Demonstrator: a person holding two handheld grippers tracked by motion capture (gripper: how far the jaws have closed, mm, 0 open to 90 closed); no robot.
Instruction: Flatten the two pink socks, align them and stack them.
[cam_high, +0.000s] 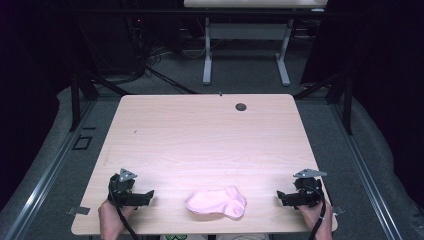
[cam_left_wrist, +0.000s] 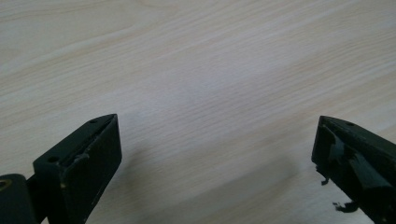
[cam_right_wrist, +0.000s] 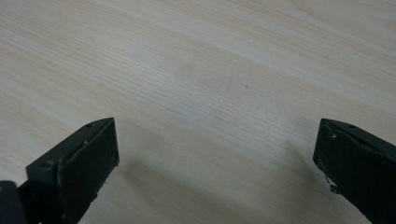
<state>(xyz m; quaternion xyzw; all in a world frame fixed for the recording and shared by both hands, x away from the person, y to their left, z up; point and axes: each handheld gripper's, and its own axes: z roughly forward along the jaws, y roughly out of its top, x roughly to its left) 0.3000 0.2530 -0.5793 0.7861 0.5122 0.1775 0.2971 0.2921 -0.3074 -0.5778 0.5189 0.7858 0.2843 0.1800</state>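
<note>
A crumpled pale pink fabric sock (cam_high: 216, 202) is lying on the light wood-grain rectangular table (cam_high: 200, 135), close to the near edge and roughly midway between the two grippers. The left black two-jaw gripper (cam_high: 148, 196) is resting low at the near left part of the table, well apart from the sock, its jaws pointing toward it. In the left gripper view its jaws are standing wide apart with bare tabletop between them. The right black two-jaw gripper (cam_high: 281, 196) is sitting at the near right, also apart from the sock and pointing inward. Its jaws are likewise spread wide over bare wood, gripping nothing. A small dark round grommet hole (cam_high: 241, 106) is showing near the far edge.
</note>
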